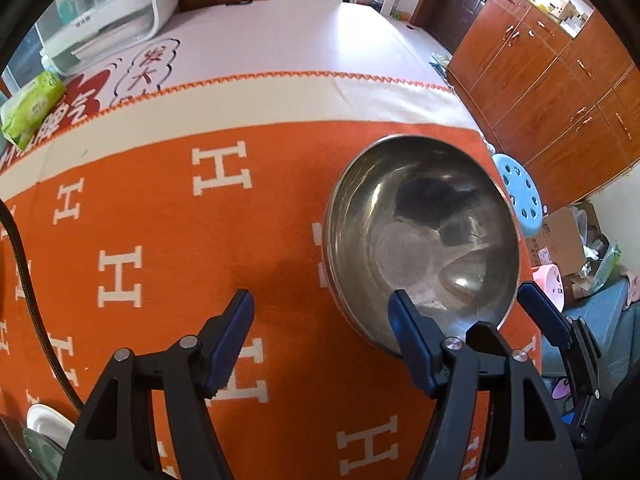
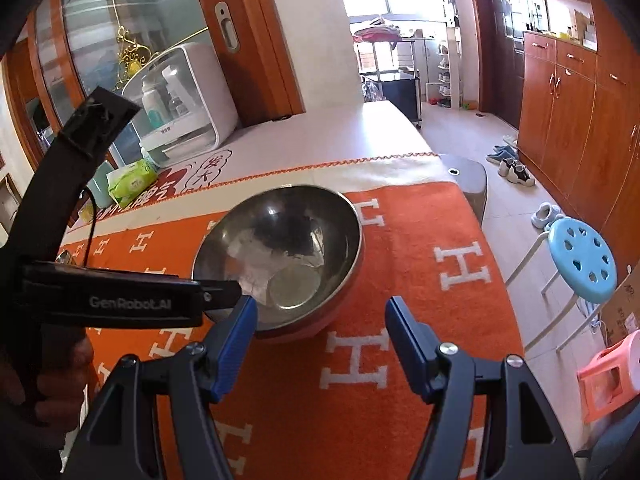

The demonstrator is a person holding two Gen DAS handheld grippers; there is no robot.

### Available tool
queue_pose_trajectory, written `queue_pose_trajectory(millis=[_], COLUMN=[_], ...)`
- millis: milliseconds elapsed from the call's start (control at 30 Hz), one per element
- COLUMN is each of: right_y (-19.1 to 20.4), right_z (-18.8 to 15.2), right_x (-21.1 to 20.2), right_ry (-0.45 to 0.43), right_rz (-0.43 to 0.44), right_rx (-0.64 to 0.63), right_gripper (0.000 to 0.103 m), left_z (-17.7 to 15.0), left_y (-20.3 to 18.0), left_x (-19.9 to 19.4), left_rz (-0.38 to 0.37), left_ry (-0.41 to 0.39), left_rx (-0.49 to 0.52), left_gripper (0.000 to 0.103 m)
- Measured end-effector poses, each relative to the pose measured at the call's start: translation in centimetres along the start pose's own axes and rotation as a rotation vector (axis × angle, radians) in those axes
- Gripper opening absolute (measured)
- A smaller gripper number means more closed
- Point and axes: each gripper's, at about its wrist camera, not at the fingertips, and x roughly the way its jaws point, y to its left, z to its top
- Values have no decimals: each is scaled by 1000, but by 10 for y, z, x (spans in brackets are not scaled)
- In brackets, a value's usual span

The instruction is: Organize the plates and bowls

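A stainless steel bowl point(image 1: 420, 240) point(image 2: 280, 248) stands upright and empty on the orange cloth with white H letters point(image 1: 168, 240). My left gripper point(image 1: 322, 310) is open at the bowl's near-left side, one blue finger over the inside of the rim and the other out over the cloth. In the right wrist view its black body point(image 2: 112, 300) reaches the bowl's left rim. My right gripper point(image 2: 320, 314) is open just in front of the bowl, with its left finger against the near-left rim; one of its fingers point(image 1: 538, 308) shows at the bowl's right side. A white dish point(image 1: 48, 424) lies at the bottom left.
A green tissue pack point(image 1: 30, 112) point(image 2: 132, 182) and a white appliance point(image 1: 108, 12) point(image 2: 188, 92) sit at the far left of the table. A black cable point(image 1: 28, 280) crosses the cloth. The table edge runs just right of the bowl; a blue stool point(image 2: 582, 264) and a pink stool point(image 2: 608, 376) stand beyond it.
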Motion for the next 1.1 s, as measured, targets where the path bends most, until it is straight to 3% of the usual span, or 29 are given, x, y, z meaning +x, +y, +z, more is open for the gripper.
queue_pose_trajectory(millis=[100,300,433,733,1100], right_y=[-2,-10,-14,-16,-24], right_z=[-1,-3,-4,-5,-6], right_x=[5,15,20,19,7], right_ry=[17,60,86,102,93], right_rz=[-13,-36,-41,-34,-50], right_rx=[9,33,53,63,111], right_gripper=[60,47,33,15,8], left_z=[0,-1,-2,-6,-17], left_y=[-2,-1,-3,-10,-11], left_x=[8,19,21,17,4], left_rz=[-18,-55,-94,-128,-108], left_ry=[18,43,49,51,72], left_rx=[8,-1,-5,2,-6], left_gripper=[59,54,44,23,17])
